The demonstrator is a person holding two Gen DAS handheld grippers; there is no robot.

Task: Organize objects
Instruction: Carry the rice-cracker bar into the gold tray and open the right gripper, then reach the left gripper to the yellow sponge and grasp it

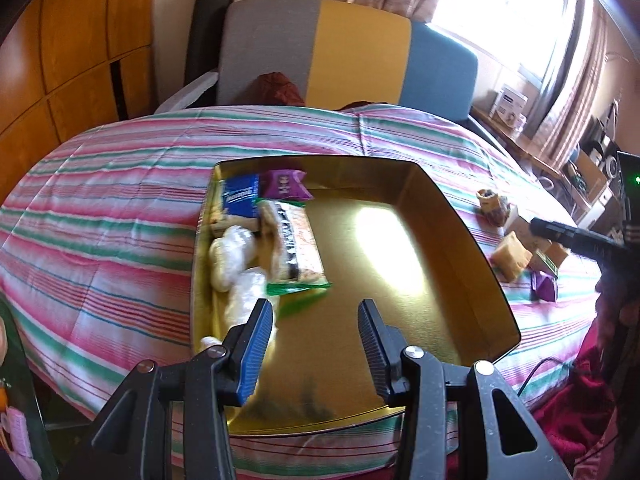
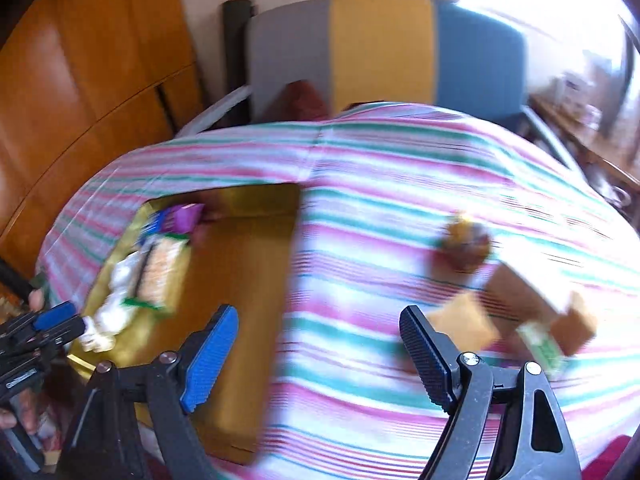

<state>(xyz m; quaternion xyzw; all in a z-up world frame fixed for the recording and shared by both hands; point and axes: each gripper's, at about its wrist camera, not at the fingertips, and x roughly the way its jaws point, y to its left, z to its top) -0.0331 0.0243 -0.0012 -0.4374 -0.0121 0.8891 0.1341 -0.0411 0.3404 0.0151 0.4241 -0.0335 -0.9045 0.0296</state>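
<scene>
A gold tray (image 1: 472,240) lies on the striped tablecloth (image 1: 120,200). Along its left side lie a blue packet (image 1: 239,196), a purple packet (image 1: 285,184), a long cracker pack (image 1: 298,246), white wrapped sweets (image 1: 232,260) and a green wrapper (image 1: 298,289). My left gripper (image 1: 316,344) is open and empty over the tray's near part. My right gripper (image 2: 316,354) is open and empty above the cloth, just right of the tray (image 2: 256,240). Loose snacks lie to its right: a tan square packet (image 2: 466,324), a brown packet (image 2: 468,244), a brown box (image 2: 520,288) and a green-and-white packet (image 2: 542,346).
A grey, yellow and blue chair back (image 1: 352,52) stands behind the table. A wooden cabinet (image 1: 60,48) is at the left. A cluttered side shelf (image 1: 520,120) runs under the bright window at the right. The right wrist view is motion-blurred.
</scene>
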